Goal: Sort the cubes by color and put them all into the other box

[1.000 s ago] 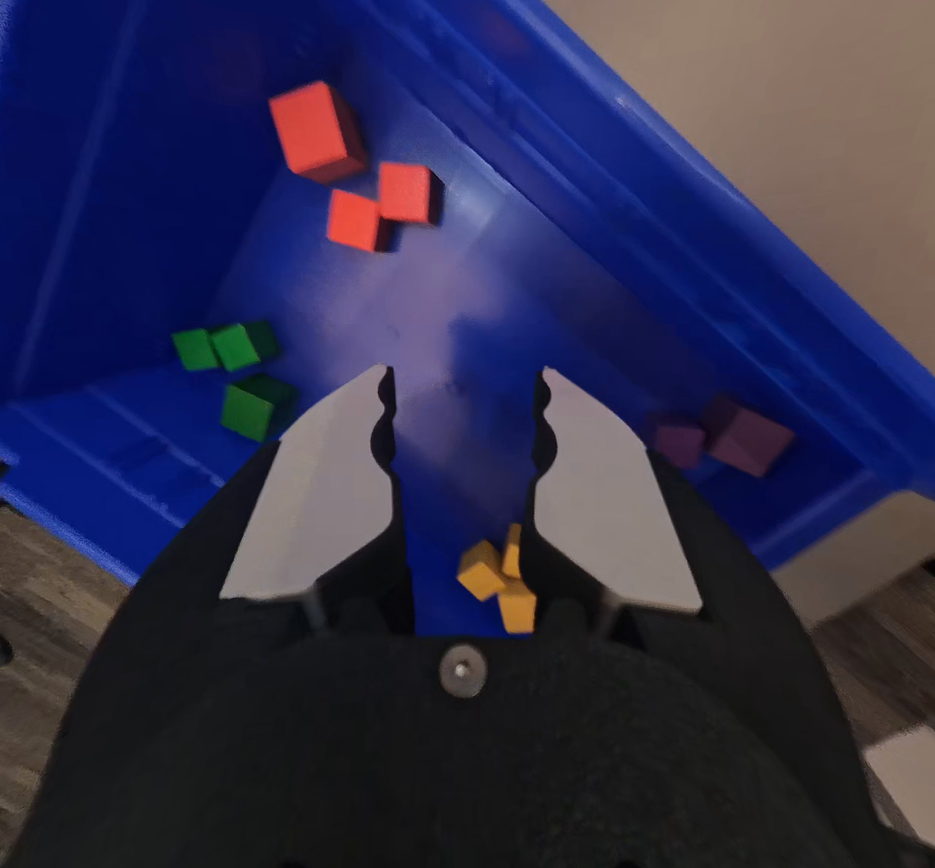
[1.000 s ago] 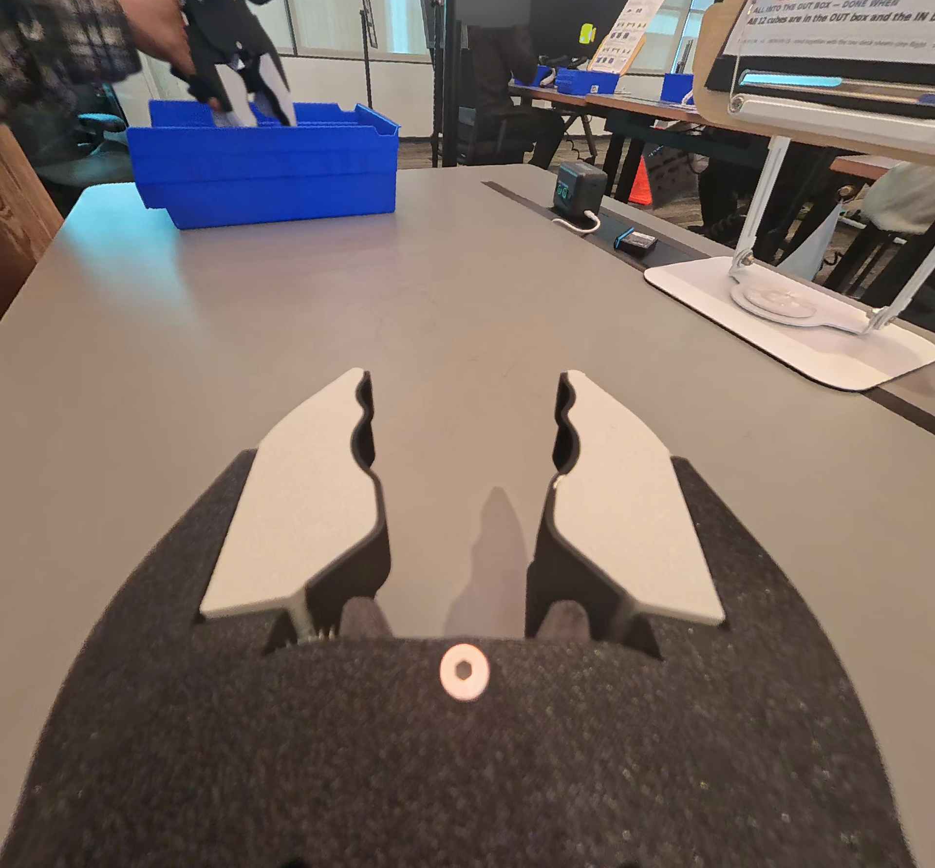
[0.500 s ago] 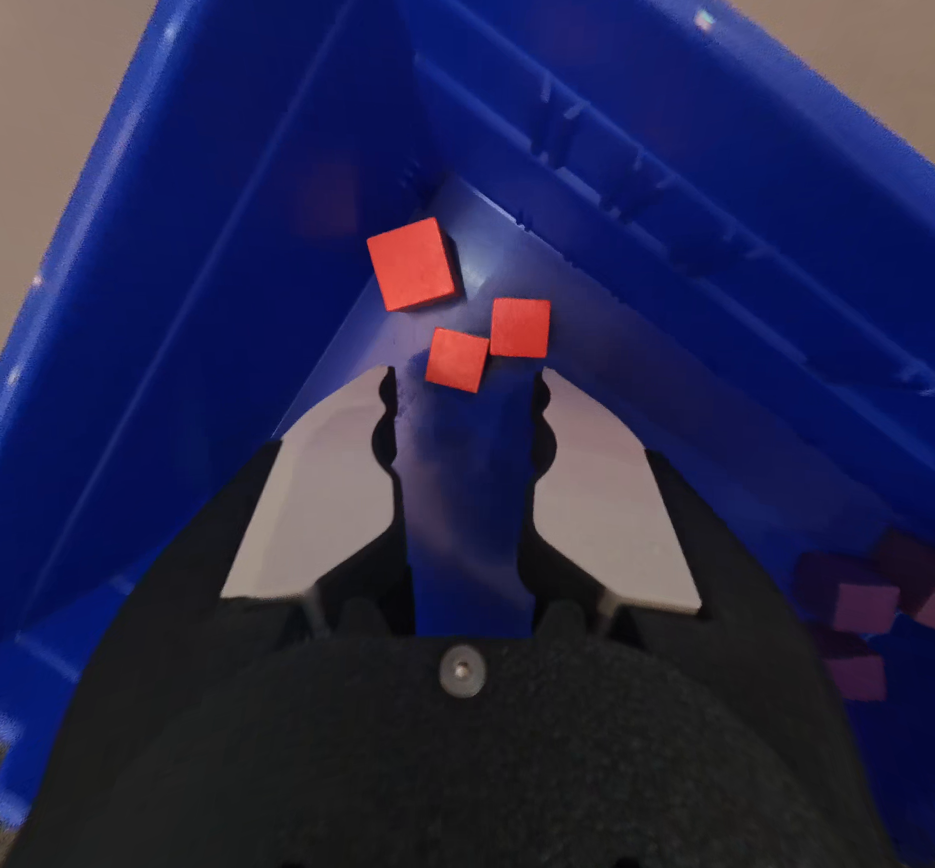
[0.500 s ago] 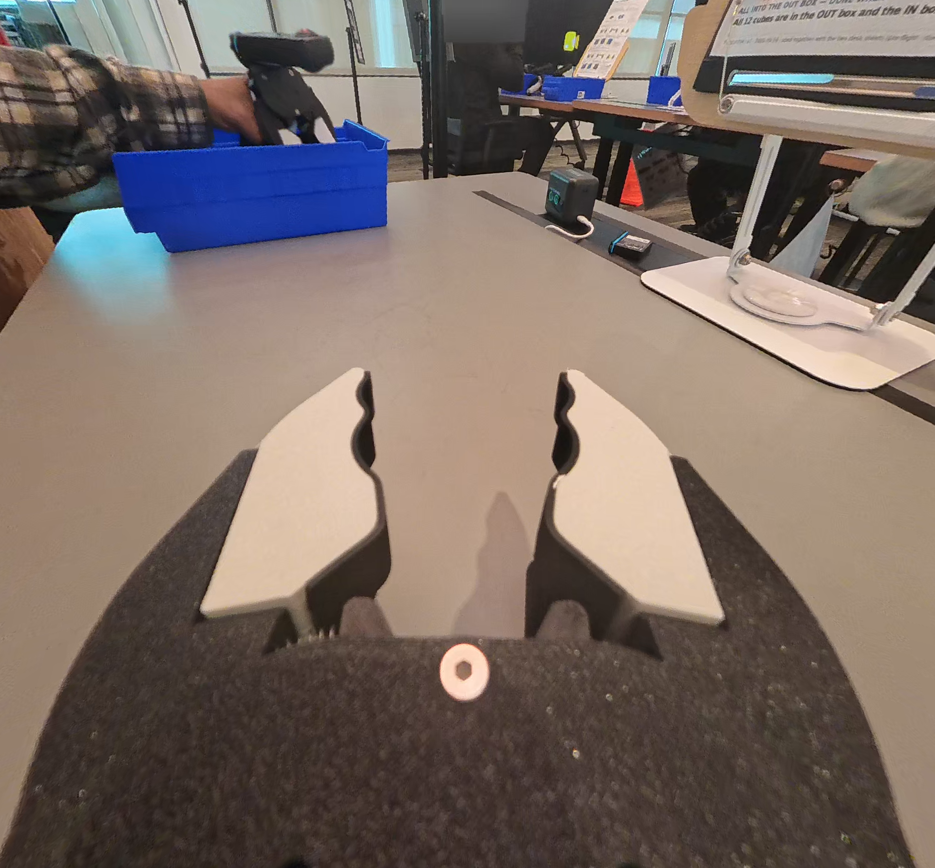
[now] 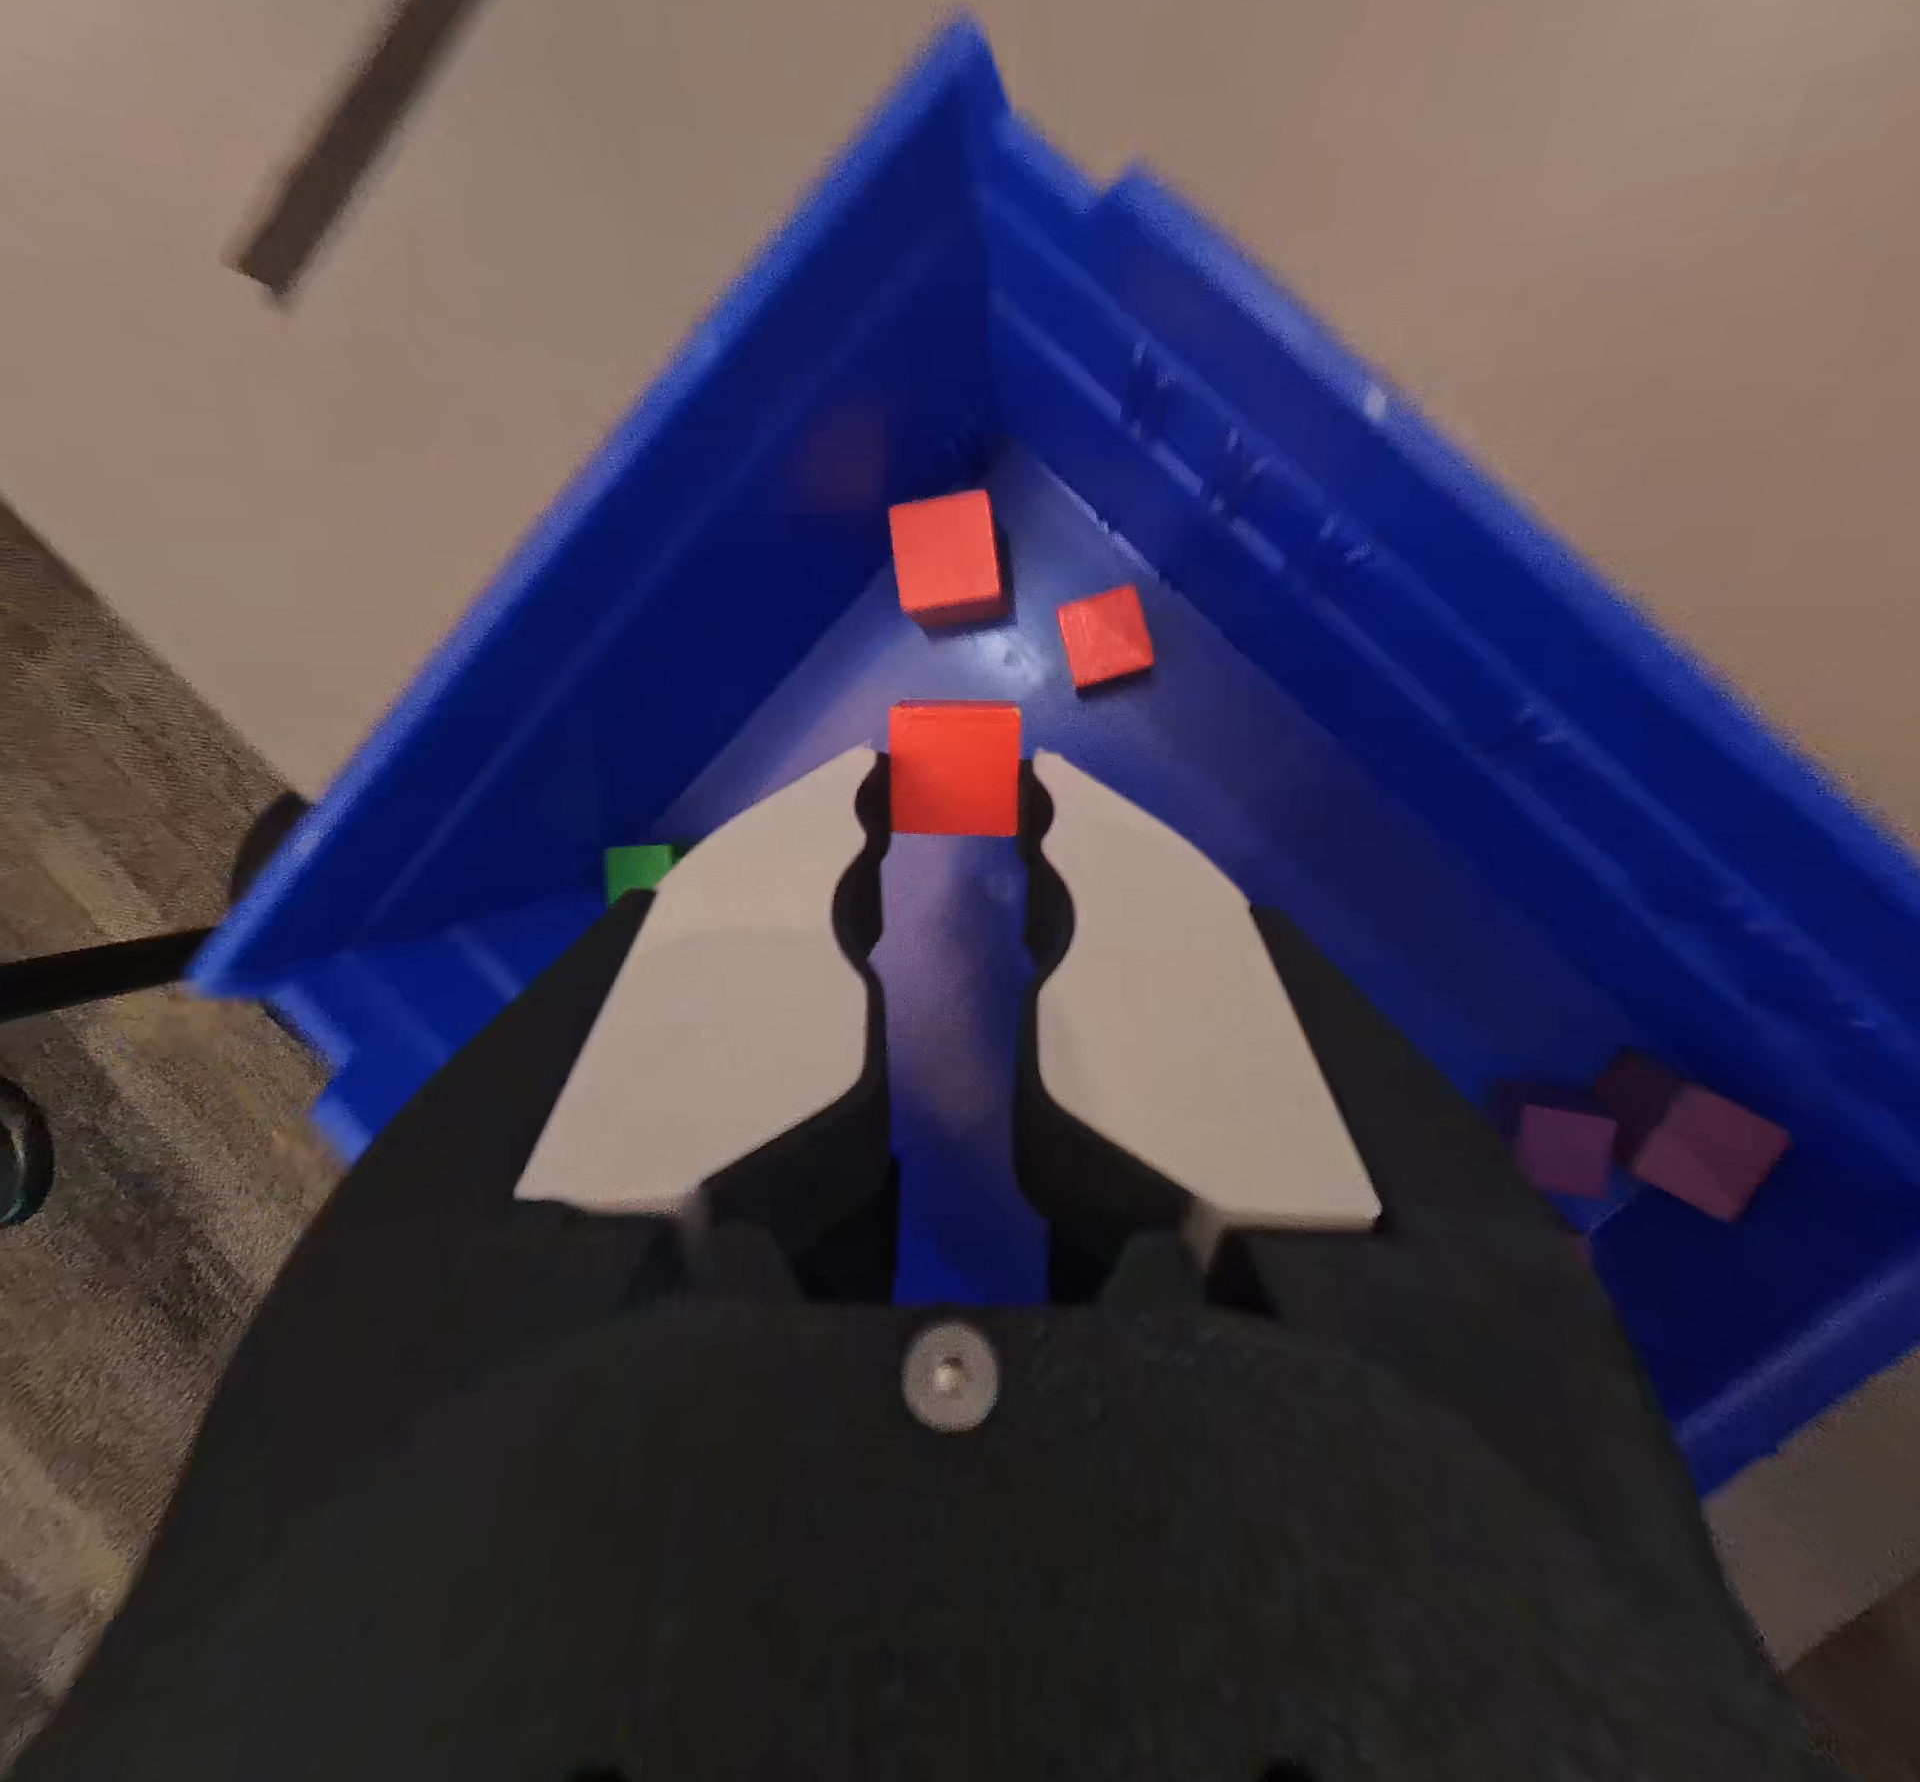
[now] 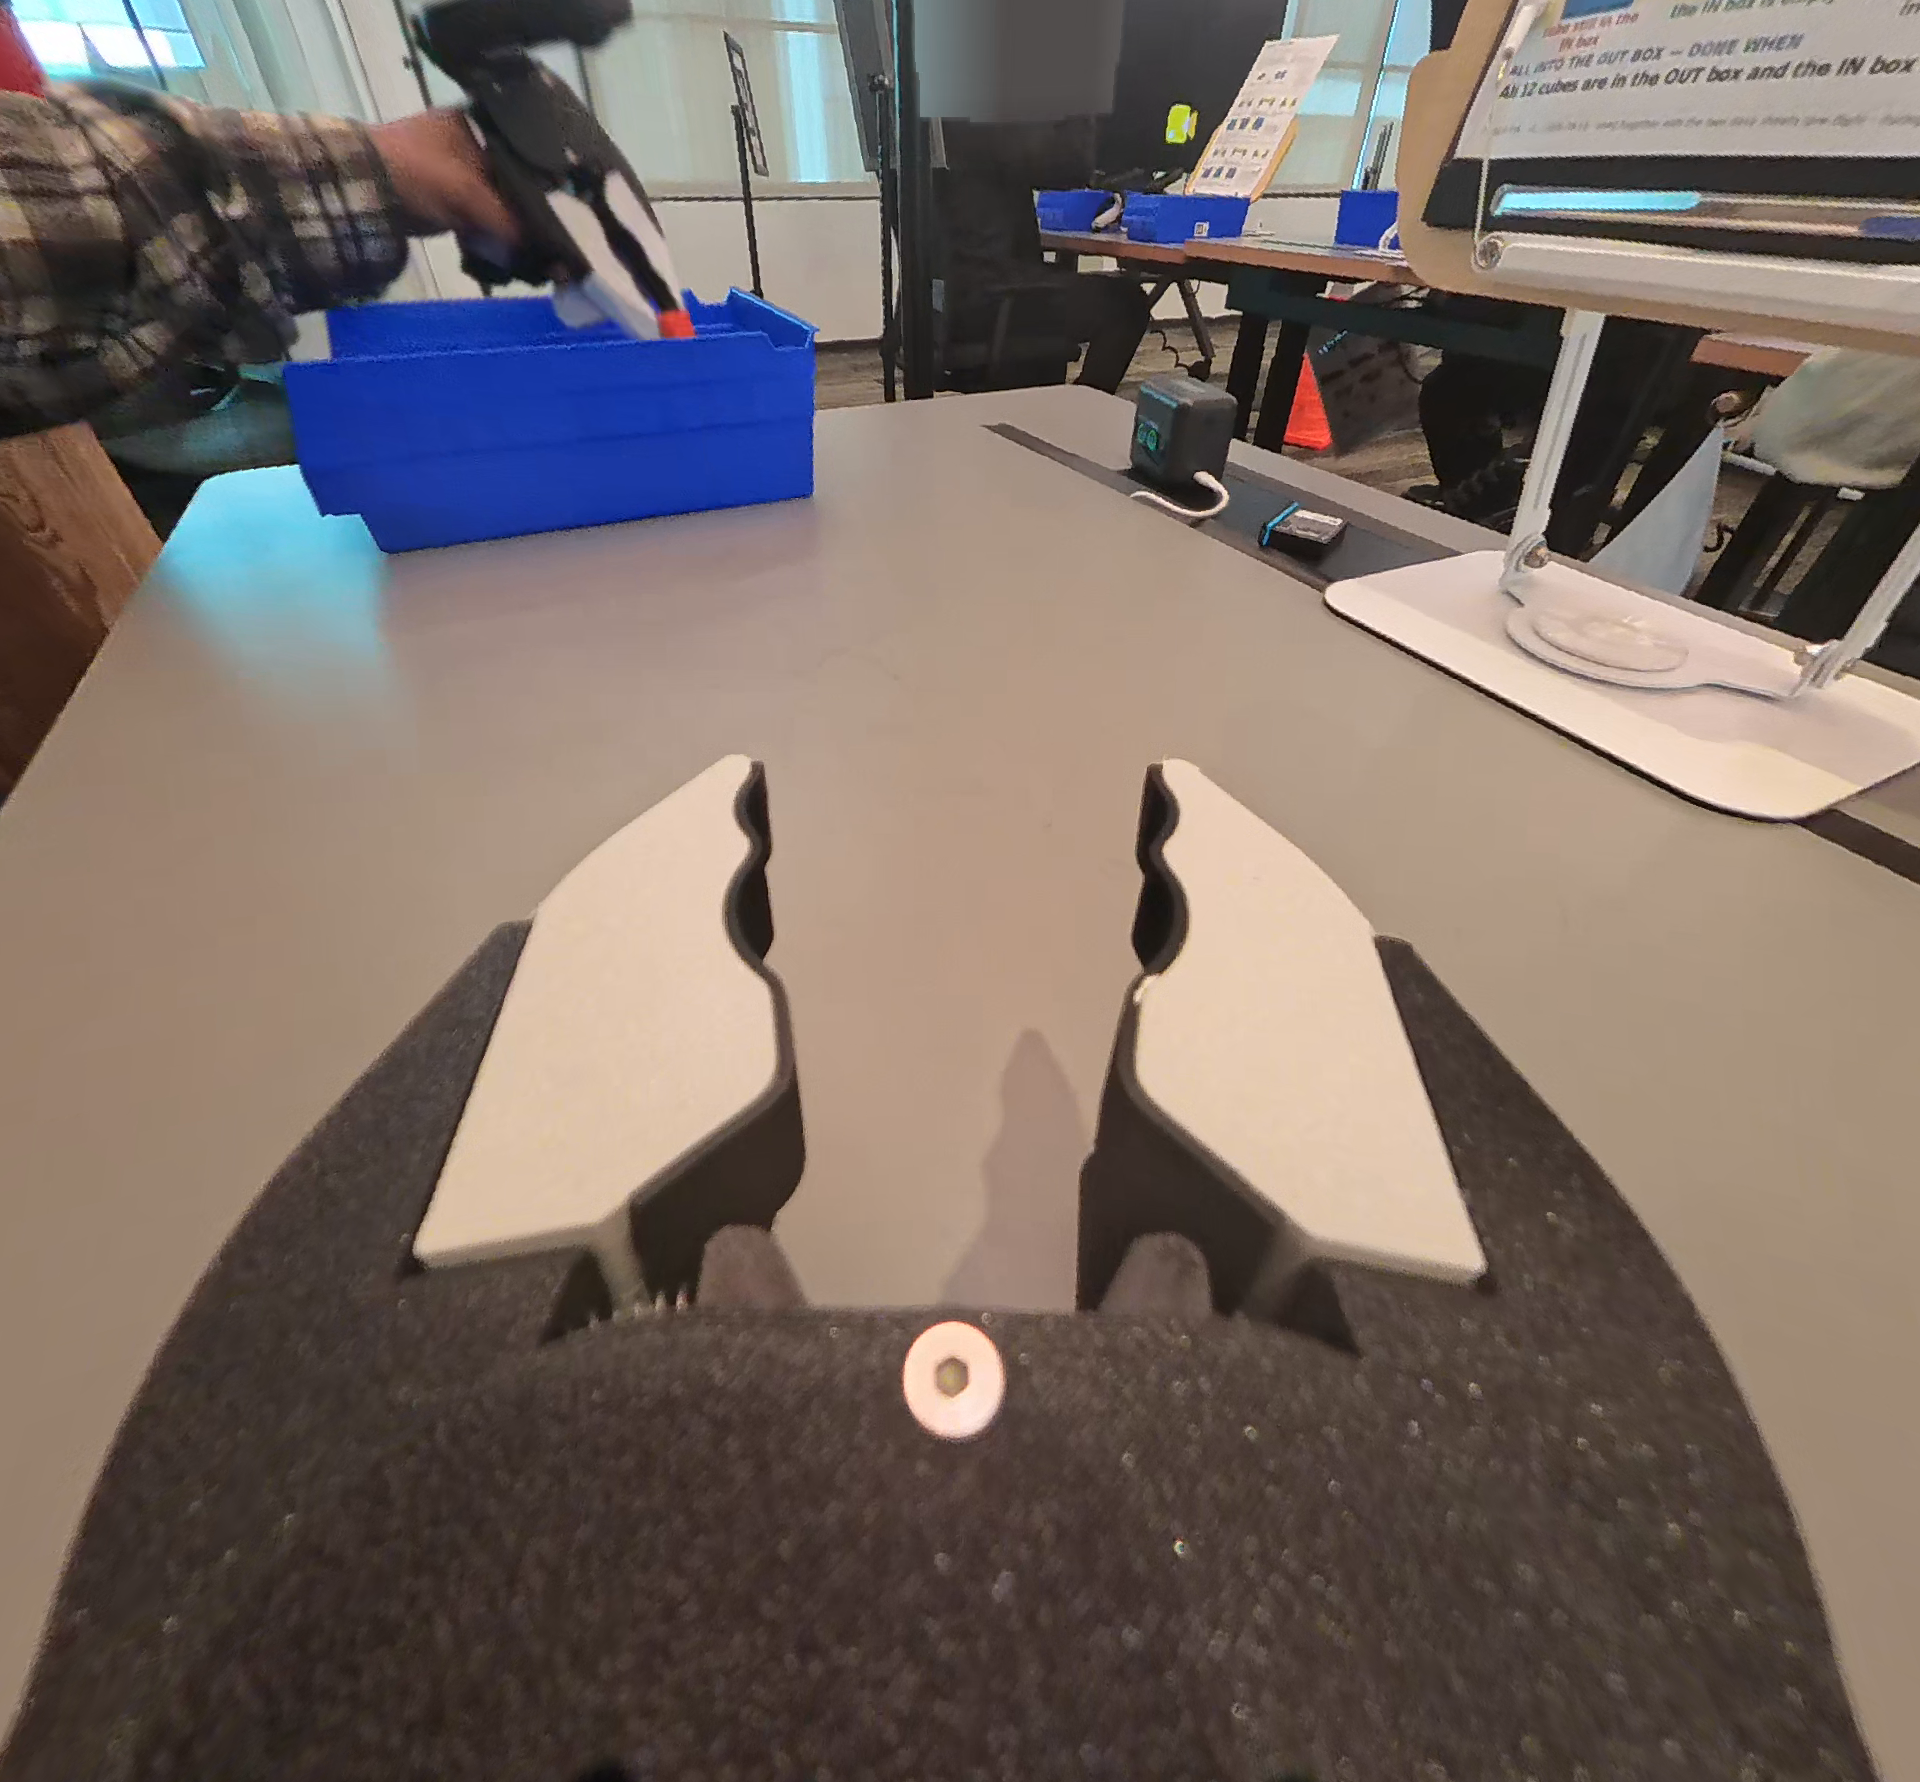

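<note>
Red cube point(image 5: 953, 769) pinched by left hand-held gripper point(image 5: 953, 776); right hand-held gripper point(image 6: 954, 797) spread; no brand visible.

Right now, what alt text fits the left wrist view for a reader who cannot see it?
The left gripper pinches a red cube at its fingertips above a corner of the blue box. Two more red cubes lie in that corner, purple cubes farther right.

Dim, motion-blurred left wrist view with floor glare; right wrist view daylit by windows point(image 6: 727, 70), edges fisheye-bent.
</note>
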Demonstrator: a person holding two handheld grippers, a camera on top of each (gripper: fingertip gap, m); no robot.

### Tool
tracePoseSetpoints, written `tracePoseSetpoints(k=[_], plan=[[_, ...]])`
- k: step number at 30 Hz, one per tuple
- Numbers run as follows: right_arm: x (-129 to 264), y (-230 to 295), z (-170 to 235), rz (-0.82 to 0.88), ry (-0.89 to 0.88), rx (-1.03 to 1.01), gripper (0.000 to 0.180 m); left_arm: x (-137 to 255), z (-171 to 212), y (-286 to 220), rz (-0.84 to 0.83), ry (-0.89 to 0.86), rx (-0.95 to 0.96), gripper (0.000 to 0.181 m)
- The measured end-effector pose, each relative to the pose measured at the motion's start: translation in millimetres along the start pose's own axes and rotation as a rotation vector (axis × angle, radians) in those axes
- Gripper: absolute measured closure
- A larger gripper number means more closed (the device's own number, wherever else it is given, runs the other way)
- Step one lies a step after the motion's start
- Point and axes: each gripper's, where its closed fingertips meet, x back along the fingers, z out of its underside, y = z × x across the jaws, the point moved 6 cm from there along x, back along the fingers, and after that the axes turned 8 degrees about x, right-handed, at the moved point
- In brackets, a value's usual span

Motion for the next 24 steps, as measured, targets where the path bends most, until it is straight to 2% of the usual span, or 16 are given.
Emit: tracePoseSetpoints(k=[3,6,8,10,13,17,21,24], plan=[[1,3,-4,0.000,-0.008,0.002,0.112,46,-25,-15,-0.054,-0.197,0.030,0.158],[-1,3,-8,0.023,-0.019,-0.058,0.111,87,-63,-56,-0.104,-0.420,-0.004,0.159],[-5,2,-14,0.014,-0.036,-0.159,0.111,101,-88,-96,-0.135,-0.520,-0.051,0.159],[-10,0,-20,-0.013,-0.014,-0.279,0.109,98,-110,-138,-0.163,-0.566,-0.104,0.159],[-18,-6,-34,-0.080,0.052,-0.488,0.116,64,-138,-198,-0.166,-0.534,-0.145,0.159],[-34,-8,-62,-0.195,0.093,-0.736,0.126,-6,-177,-269,-0.123,-0.491,-0.251,0.159],[-54,-5,-63,-0.190,0.243,-0.763,0.127,-61,-208,-317,-0.033,-0.512,-0.319,0.159],[-63,-4,-56,-0.169,0.329,-0.751,0.127,-84,-214,-335,-0.018,-0.493,-0.354,0.159]])
